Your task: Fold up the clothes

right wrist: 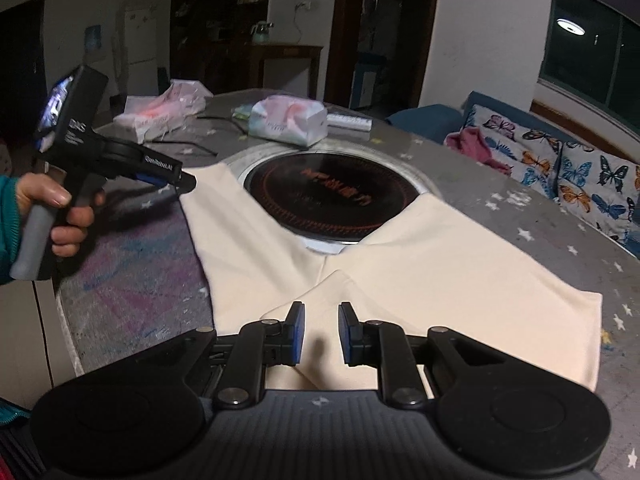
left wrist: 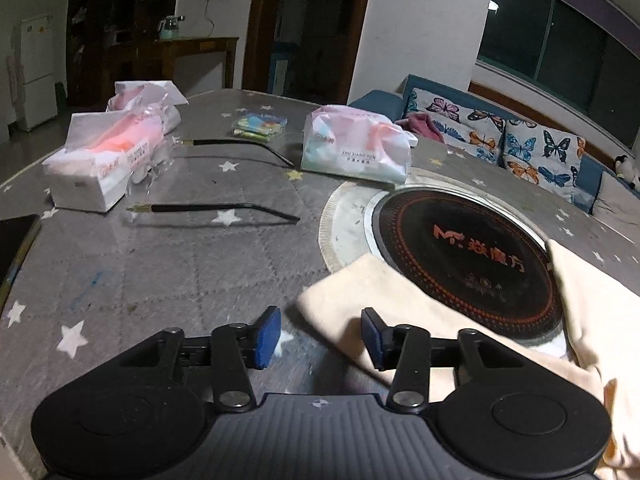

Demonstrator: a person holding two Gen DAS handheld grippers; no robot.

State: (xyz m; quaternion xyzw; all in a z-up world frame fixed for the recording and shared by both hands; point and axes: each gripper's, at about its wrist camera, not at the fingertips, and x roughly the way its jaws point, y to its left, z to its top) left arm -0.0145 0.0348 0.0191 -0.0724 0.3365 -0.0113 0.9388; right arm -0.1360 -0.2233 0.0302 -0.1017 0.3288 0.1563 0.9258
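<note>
A cream pair of shorts (right wrist: 420,248) lies flat on the grey star-patterned table (right wrist: 500,200), its two legs spread in a V around the round black hob. My right gripper (right wrist: 321,336) is open just above the crotch and waist part, holding nothing. My left gripper (left wrist: 320,340) is open over the tip of the left leg (left wrist: 352,300), its right pad over the cloth, its left pad over bare table. The left gripper also shows in the right wrist view (right wrist: 182,180), held by a hand at the leg's far end.
A round black induction hob (left wrist: 464,252) is set in the table. Tissue packs (left wrist: 100,160) (left wrist: 356,148), two black rods (left wrist: 216,210), a phone (left wrist: 16,240) and a small packet (left wrist: 260,124) lie beyond. A sofa with butterfly cushions (left wrist: 532,148) stands to the right.
</note>
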